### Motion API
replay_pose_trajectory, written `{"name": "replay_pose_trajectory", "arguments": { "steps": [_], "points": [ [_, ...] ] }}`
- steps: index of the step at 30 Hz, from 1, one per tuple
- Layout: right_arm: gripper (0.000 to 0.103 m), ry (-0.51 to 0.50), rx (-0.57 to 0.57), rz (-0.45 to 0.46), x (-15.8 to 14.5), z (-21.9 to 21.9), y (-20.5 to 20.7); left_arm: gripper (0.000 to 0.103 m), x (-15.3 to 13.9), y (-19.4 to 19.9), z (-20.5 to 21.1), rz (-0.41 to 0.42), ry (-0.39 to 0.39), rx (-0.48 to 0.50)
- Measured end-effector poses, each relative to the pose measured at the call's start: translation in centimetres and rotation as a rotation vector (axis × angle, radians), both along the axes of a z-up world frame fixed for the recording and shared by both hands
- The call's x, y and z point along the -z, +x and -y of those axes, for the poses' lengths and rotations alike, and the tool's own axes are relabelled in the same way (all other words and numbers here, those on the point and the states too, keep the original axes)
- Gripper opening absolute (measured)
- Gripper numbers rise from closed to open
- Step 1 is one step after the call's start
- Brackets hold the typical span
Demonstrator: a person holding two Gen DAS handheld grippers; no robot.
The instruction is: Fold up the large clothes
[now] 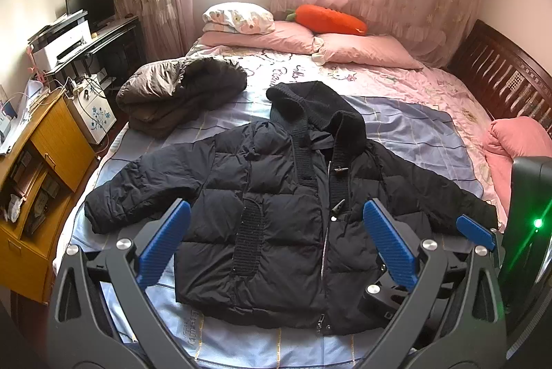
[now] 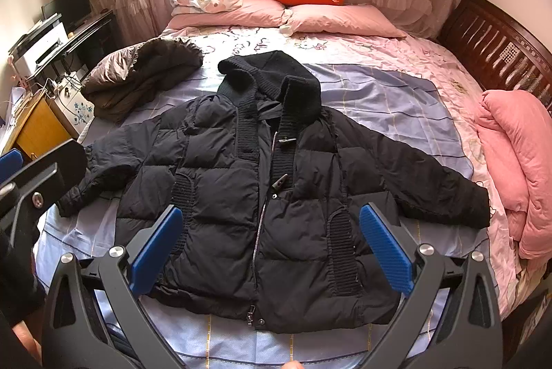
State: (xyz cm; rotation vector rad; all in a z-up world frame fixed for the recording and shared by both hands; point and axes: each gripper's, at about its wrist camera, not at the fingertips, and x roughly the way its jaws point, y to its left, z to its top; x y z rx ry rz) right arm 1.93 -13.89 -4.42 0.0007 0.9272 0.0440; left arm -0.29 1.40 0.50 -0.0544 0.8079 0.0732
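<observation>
A black hooded puffer jacket (image 1: 276, 193) lies flat and face up on the bed, sleeves spread to both sides, hood toward the pillows; it also shows in the right wrist view (image 2: 262, 196). My left gripper (image 1: 276, 244) is open and empty, held above the jacket's lower front. My right gripper (image 2: 269, 248) is open and empty, also above the jacket's lower hem. A finger of the right gripper (image 1: 476, 231) shows at the right edge of the left wrist view.
A folded brown-grey coat (image 1: 179, 93) lies at the bed's back left. Pink pillows (image 1: 365, 53) and a carrot plush (image 1: 331, 20) are at the head. A pink quilt (image 2: 517, 162) is bunched at the right. A wooden cabinet (image 1: 38, 162) stands left of the bed.
</observation>
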Motion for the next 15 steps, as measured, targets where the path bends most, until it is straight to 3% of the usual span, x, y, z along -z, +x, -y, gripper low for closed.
{"name": "replay_pose_trajectory", "arguments": {
  "steps": [15],
  "points": [
    [0.102, -0.002, -0.001, 0.001, 0.05, -0.14, -0.06, 0.101, -0.1, -0.03, -0.11, -0.002, 0.003, 0.001]
  ]
}}
